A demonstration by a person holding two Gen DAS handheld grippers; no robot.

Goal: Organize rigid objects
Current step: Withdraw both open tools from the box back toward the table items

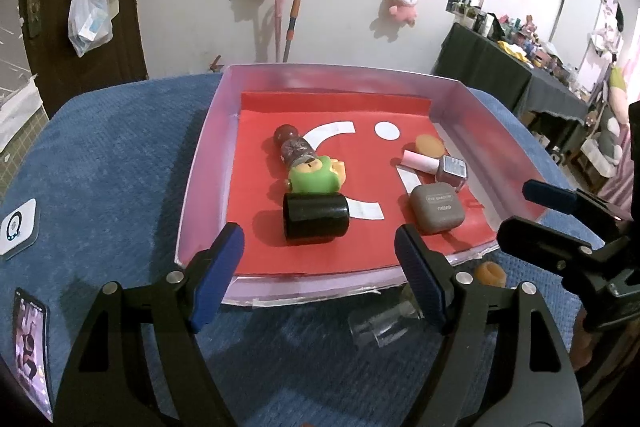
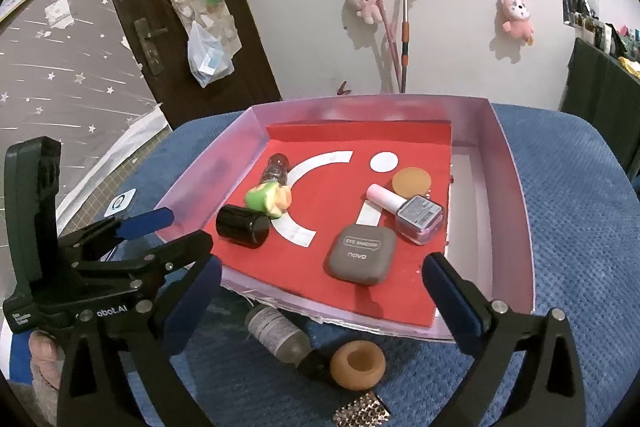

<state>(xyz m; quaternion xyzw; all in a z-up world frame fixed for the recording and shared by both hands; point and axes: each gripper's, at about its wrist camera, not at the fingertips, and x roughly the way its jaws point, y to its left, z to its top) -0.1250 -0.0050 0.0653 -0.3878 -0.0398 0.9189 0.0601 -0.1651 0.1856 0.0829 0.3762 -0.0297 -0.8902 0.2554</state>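
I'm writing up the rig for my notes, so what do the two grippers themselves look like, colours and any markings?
Both match: matte black plastic frames with triangular cut-outs, silver round pivot bolts, and ribbed dark-blue pads lining the jaws. The left gripper shows these on its own camera; the right gripper looks the same. In the right wrist view, the left gripper's body carries white lettering ending "obot.AI" and a small white label too blurred to read. No cables or sleeves show.

1 tray (image 2: 516, 187), 6 items inside, 2 bottles (image 2: 280, 331) + 1 ring (image 2: 358, 363) outside.
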